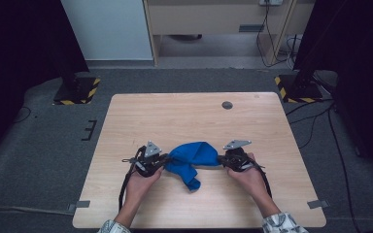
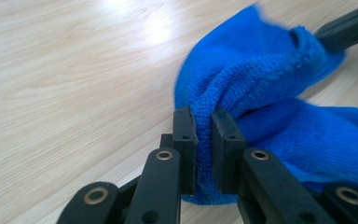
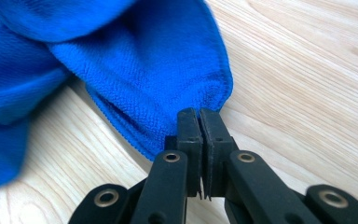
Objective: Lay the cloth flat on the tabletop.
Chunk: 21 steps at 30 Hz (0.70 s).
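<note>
Wooden table [image 1: 175,116] bears a blue cloth [image 1: 192,158], pinched by left claw [image 1: 164,160] and right claw [image 1: 222,160].

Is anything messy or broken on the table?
Nothing looks broken or spilled. The blue cloth is just crumpled, pinched at one side by the left claw and at the other by the right claw.

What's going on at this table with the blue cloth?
A person is holding a blue cloth between two hand-held grippers on a wooden table. The left gripper is pinched on a bunched fold at one end, the right gripper on the cloth's edge at the other. The middle humps up and one end trails toward the person.
</note>
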Available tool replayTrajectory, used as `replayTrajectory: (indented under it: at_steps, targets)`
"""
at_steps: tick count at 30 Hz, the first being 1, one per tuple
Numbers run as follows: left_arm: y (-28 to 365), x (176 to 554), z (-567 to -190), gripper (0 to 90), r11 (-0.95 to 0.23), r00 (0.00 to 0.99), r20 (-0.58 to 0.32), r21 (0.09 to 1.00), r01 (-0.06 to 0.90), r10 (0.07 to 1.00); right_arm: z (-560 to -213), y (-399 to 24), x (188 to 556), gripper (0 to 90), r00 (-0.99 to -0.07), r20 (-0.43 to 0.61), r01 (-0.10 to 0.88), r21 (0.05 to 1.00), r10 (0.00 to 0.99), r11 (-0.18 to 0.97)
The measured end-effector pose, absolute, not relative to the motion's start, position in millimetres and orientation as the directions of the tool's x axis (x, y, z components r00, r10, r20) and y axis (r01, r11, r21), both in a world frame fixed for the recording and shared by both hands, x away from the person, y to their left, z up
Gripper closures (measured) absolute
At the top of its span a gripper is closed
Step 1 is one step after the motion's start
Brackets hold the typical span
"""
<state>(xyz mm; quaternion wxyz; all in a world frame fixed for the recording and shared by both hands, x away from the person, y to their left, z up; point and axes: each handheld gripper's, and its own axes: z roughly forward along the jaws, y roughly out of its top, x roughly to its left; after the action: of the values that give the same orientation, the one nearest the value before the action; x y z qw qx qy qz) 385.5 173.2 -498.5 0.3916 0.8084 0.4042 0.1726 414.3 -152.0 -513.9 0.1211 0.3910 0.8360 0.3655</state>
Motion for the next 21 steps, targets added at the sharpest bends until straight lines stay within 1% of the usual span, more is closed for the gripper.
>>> replayTrajectory:
  at_steps: [8, 11, 14, 18, 21]
  targets:
    - [179, 388, -510, 83.2, -0.418, 0.613, -0.004, 0.727, 0.544, 0.790, -516, -164, 426, 88.0, -0.636, 0.057, 0.578, 0.696, 0.769, 0.426]
    - [180, 388, -511, 83.5, -0.424, 0.617, -0.010, 0.717, 0.553, 0.787, -520, -168, 430, 87.9, -0.617, 0.054, 0.588, 0.694, 0.785, 0.415]
    - [179, 387, -512, 83.4, -0.432, 0.622, -0.008, 0.712, 0.553, 0.783, -522, -168, 431, 87.7, -0.617, 0.055, 0.591, 0.691, 0.785, 0.416]
    - [176, 383, -513, 83.2, -0.438, 0.628, -0.018, 0.701, 0.562, 0.778, -525, -166, 434, 87.0, -0.619, 0.034, 0.577, 0.698, 0.785, 0.425]
    - [175, 376, -515, 82.9, -0.451, 0.641, -0.023, 0.690, 0.566, 0.768, -528, -163, 444, 85.9, -0.616, 0.035, 0.566, 0.715, 0.787, 0.411]
